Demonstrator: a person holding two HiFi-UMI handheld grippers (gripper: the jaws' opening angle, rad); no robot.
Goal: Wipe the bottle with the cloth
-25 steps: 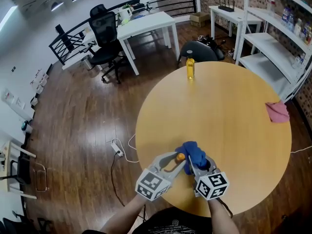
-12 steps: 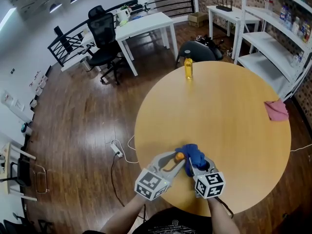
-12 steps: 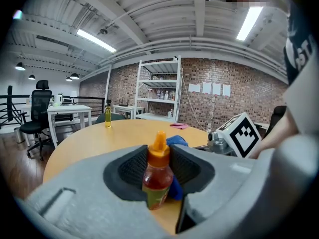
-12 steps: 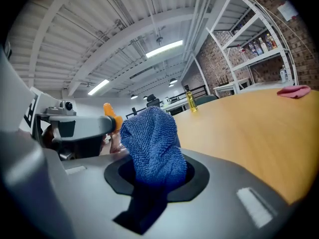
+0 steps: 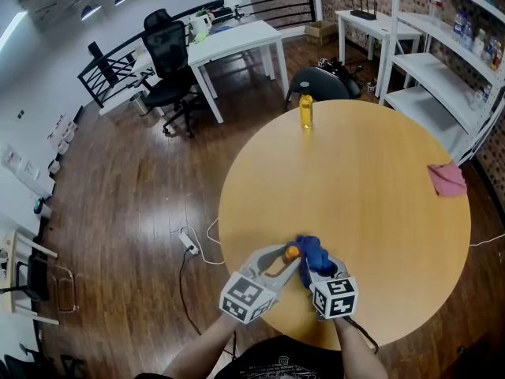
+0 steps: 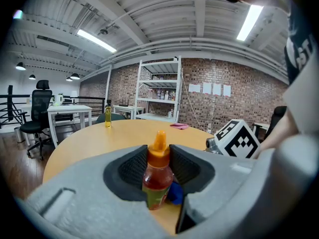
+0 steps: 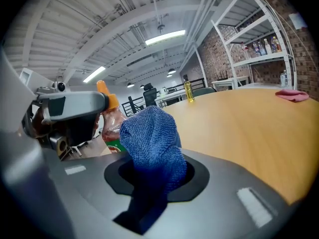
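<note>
A small bottle (image 6: 158, 176) with an orange cap, amber liquid and a green label stands upright near the round table's front edge. My left gripper (image 6: 158, 169) is shut on it, pads against both sides. The head view shows the bottle's cap (image 5: 292, 253) at the left gripper's (image 5: 287, 260) tips. My right gripper (image 7: 152, 176) is shut on a bunched blue cloth (image 7: 149, 143), which rises from its jaws and rests against the bottle's (image 7: 112, 121) right side. From above, the blue cloth (image 5: 310, 251) covers the right gripper's (image 5: 312, 267) tips. Its lower corner (image 6: 174, 194) shows behind the bottle.
The round wooden table (image 5: 379, 172) also carries a yellow bottle (image 5: 306, 110) at the far edge and a pink cloth (image 5: 448, 180) at the right edge. A dark chair (image 5: 319, 81) stands behind it, white shelves (image 5: 442, 61) to the right, and a white desk (image 5: 237, 42) beyond.
My right gripper has sunk a little with the blue cloth along the bottle's side. The left gripper and the bottle have kept still.
</note>
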